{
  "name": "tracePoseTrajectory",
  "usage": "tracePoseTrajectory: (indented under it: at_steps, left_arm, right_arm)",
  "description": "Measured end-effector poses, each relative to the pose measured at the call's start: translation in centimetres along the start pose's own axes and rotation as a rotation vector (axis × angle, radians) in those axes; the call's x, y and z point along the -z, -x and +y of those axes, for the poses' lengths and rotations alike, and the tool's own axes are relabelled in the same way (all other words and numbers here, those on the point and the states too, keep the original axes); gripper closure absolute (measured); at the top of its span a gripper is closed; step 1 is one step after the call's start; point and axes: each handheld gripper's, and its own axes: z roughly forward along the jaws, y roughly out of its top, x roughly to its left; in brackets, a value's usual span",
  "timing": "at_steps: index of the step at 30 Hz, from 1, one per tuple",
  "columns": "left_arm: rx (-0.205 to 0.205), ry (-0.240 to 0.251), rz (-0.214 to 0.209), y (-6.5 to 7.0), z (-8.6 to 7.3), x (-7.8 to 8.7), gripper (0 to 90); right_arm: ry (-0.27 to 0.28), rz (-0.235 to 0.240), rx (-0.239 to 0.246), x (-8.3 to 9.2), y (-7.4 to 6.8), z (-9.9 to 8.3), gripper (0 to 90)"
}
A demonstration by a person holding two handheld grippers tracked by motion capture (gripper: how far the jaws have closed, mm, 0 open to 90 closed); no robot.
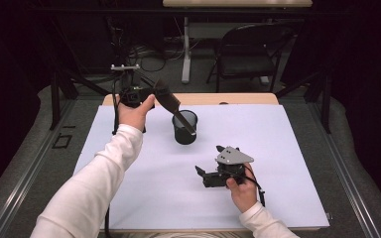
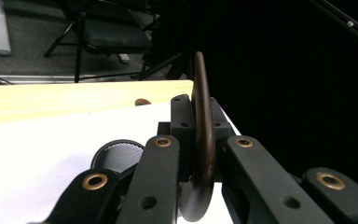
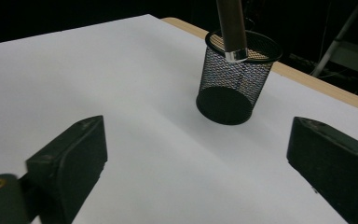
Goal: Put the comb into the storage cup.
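Brush (image 1: 171,101) — dark, possibly a flat paddle type — hangs slanted over the mesh cup (image 1: 185,127), its silver-capped end at the rim, clamped between the jaws of the left tool (image 1: 151,96). The right tool (image 1: 202,173) rests on the white counter (image 1: 278,148), jaws wide and empty. Coming in at that slant, the end could catch the rim and tip the light cup — nothing steadies it.

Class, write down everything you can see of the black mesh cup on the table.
The black mesh cup is a round, open-topped container of fine wire mesh with a solid rim and dark base. It stands upright on the white table cover, near the far middle. The silver-tipped end of a dark brown spatula-like tool, clamped in the left gripper, slants down over its rim; whether they touch cannot be told. Its inside looks empty.
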Motion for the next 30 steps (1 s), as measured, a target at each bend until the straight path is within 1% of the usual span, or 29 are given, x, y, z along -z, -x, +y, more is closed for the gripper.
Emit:
tracePoseTrajectory:
  at_steps: [2,4,6,9,15,21,30]
  left_arm:
    - [-0.002,0.005,0.005,-0.1,0.1,0.0,86.5]
    - [-0.002,0.008,0.013,-0.2,0.3,0.1,86.5]
    - [-0.002,0.010,0.022,-0.3,0.4,0.1,86.5]
    - [0.002,0.020,0.033,-0.4,0.6,0.1,86.5]
    - [0.005,0.037,0.057,-0.7,1.0,0.2,86.5]
    - [0.010,0.058,0.089,-1.1,1.3,0.2,86.5]
    - [0.034,0.078,0.127,-1.9,1.6,-0.2,86.5]
  right_arm:
    - [0.002,0.006,-0.001,0.0,0.0,0.0,0.0]
    - [0.008,0.009,-0.010,0.0,0.0,0.0,0.0]
    - [-0.001,-0.010,-0.015,-0.1,0.1,0.0,0.0]
    - [0.002,0.004,-0.042,-0.1,0.3,-0.1,0.0]
    - [0.001,-0.006,-0.043,-0.1,0.4,-0.1,0.0]
    - [-0.006,-0.001,-0.038,-0.1,0.3,-0.1,0.0]
    - [-0.001,0.001,-0.046,-0.1,0.4,-0.2,0.0]
